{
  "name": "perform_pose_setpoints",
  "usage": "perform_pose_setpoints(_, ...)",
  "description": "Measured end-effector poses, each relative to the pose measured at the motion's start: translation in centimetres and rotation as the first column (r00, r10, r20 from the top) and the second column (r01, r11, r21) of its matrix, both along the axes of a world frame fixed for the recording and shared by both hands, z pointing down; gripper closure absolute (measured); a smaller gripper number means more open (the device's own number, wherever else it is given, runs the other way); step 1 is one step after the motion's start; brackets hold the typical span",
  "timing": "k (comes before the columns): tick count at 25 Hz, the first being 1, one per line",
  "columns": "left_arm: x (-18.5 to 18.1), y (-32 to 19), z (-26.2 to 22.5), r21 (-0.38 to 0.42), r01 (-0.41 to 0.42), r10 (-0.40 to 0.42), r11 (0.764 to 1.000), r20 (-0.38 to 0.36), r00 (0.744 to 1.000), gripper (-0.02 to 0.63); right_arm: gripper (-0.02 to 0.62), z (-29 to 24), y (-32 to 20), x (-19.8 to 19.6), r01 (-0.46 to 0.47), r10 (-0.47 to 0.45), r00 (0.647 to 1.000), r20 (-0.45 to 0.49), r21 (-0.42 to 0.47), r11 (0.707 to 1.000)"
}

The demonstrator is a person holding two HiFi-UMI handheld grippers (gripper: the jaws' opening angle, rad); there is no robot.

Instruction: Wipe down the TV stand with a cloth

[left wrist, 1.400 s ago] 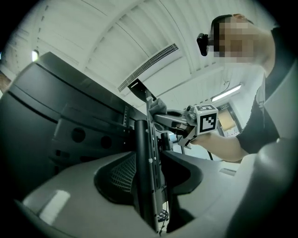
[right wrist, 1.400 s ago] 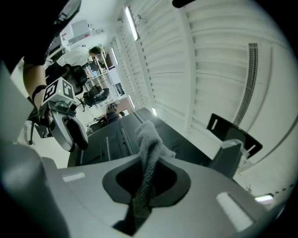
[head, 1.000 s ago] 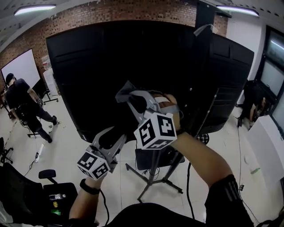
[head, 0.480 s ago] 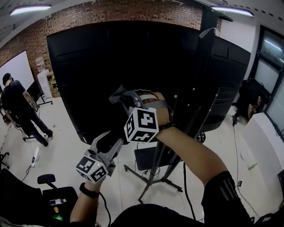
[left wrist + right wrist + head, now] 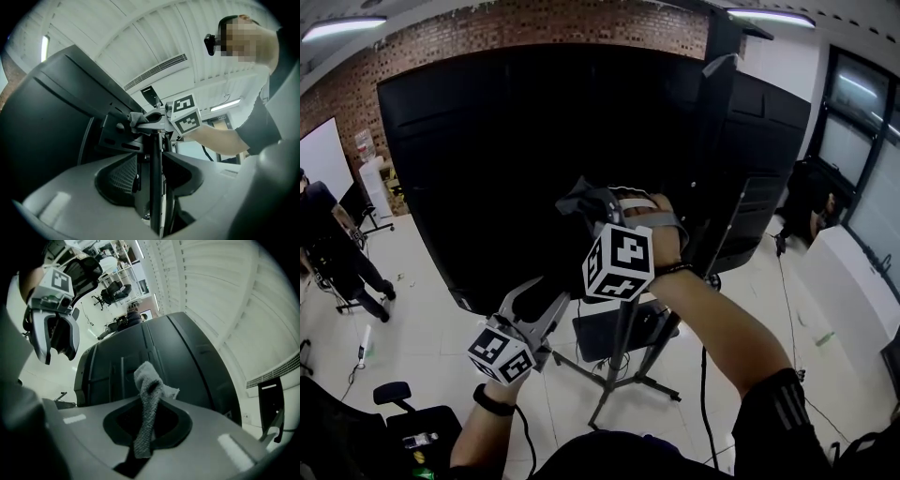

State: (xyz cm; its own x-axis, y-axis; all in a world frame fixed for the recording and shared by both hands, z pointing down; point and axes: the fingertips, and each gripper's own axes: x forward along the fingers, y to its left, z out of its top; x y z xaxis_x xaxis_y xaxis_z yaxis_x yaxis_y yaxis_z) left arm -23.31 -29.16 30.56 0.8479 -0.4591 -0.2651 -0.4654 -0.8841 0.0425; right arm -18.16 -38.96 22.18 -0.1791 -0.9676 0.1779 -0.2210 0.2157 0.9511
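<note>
2 tools are raised behind the big black TV [image 5: 516,141], 1 in each of my hands. My right tool [image 5: 147,411] has its jaws pressed together on a grey cloth [image 5: 149,394]. A strip of the cloth runs down between the jaws, and a bunched end sticks out past the tips toward the TV's dark back panels.

From the left tool's view, that bunched end sits against the black mounting bracket [image 5: 117,133] at the top of a thin upright bar [image 5: 157,154]. I cannot tell how firmly it presses there.

My left tool [image 5: 157,161] is lower, tilted slightly upward. Its jaws are closed on that same upright bar, which rises straight from between them to the bracket.

In the head view the right tool's marker cube [image 5: 619,262] sits above and to the right of the left tool's cube [image 5: 502,354]. My right forearm reaches in from the lower right.

Below both hands the TV stand [image 5: 623,370] drops as a pole to splayed legs on the pale tiled floor [image 5: 459,337], with a small dark shelf [image 5: 609,333] just under the screen's lower edge.

1 person [image 5: 323,234] stands well apart at the far left, in front of a brick wall [image 5: 534,23].
</note>
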Motion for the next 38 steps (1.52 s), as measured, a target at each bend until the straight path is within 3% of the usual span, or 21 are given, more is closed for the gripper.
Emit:
perform_pose_setpoints(6, 1.9, 0.0, 0.2, 0.005, -0.049, 0.049, 0.999, -0.01, 0.999, 0.42, 0.571, -0.2, 0.4, 2.2, -0.056, 0.057, 0.998, -0.024, 0.023, 0.998)
perform_pose_setpoints(9, 1.7, 0.0, 0.0, 0.003, -0.049, 0.049, 0.999, -0.012, 0.999, 0.42, 0.572, -0.5, 1.1, 1.7, -0.032, 0.032, 0.999, 0.026, 0.008, 0.999)
perform_pose_setpoints(13, 0.6, -0.3, -0.2, -0.016, -0.02, 0.02, 1.0, -0.011, 1.0, 0.42, 0.572, -0.2, 2.6, -1.1, 0.066, -0.064, 0.993, 0.094, -0.013, 0.998)
perform_pose_setpoints(22, -2.9, -0.5, 1.6, -0.041, 0.057, -0.056, 0.998, 0.008, 0.998, 0.42, 0.572, 5.0, 1.5, -8.0, 0.185, -0.177, 0.981, 0.078, -0.104, 0.977)
perform_pose_setpoints(29, -4.5, -0.4, 1.9, -0.058, 0.09, -0.089, 0.994, 0.022, 0.996, 0.42, 0.572, 6.7, 0.1, -7.7, 0.158, -0.149, 0.986, 0.077, -0.137, 0.978)
perform_pose_setpoints(38, -1.6, -0.1, 2.3, -0.052, 0.015, -0.014, 0.999, 0.013, 1.0, 0.42, 0.572, 7.1, 0.1, -2.5, 0.026, -0.023, 0.999, 0.026, -0.117, 0.993)
